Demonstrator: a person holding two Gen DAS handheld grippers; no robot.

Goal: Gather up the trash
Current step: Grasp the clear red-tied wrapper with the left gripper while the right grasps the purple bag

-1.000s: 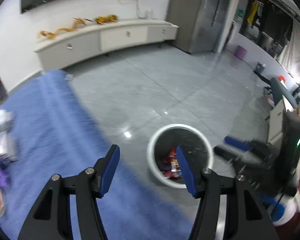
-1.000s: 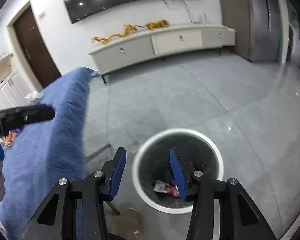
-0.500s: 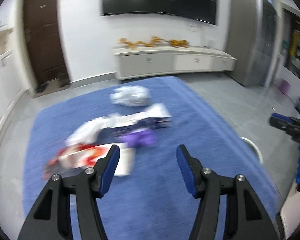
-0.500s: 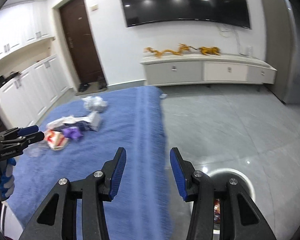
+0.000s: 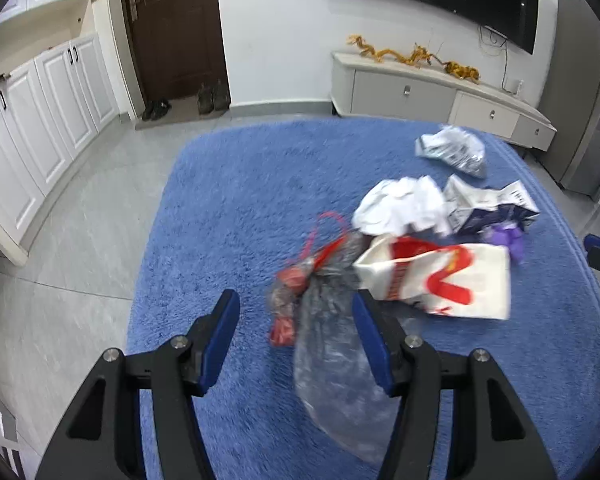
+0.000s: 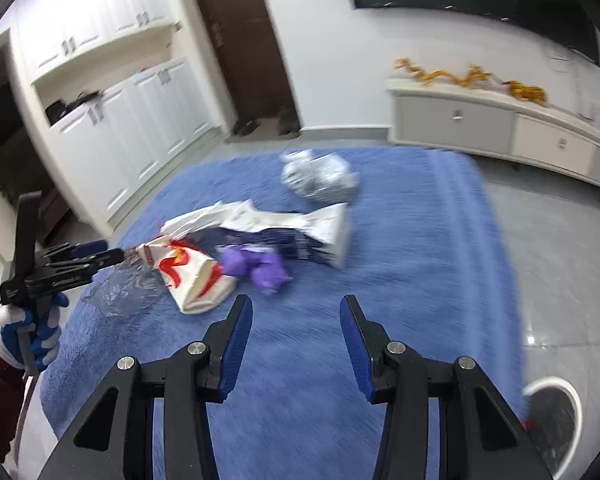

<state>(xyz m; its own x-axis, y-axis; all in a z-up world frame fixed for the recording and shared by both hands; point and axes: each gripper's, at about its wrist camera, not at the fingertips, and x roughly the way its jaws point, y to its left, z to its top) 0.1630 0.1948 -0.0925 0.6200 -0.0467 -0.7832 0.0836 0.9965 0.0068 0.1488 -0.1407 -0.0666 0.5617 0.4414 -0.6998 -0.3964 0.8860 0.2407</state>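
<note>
Clear plastic bag [image 5: 332, 360] lying on blue cloth [image 5: 228, 208], partly between spread fingers of left gripper [image 5: 296, 332], ungripped. Beside it, red-and-white bag [image 5: 440, 280], white paper [image 5: 404, 204], purple wad [image 6: 256, 266]. Right gripper [image 6: 296, 334] wide open, empty. Bin [image 6: 556, 416] at right.

Left gripper [image 5: 294, 330] level, jaws spread wide, gripped by a blue-and-white gloved hand [image 6: 28, 330]. Right gripper [image 6: 296, 338] likewise level, jaws parted wide, nothing between them.
</note>
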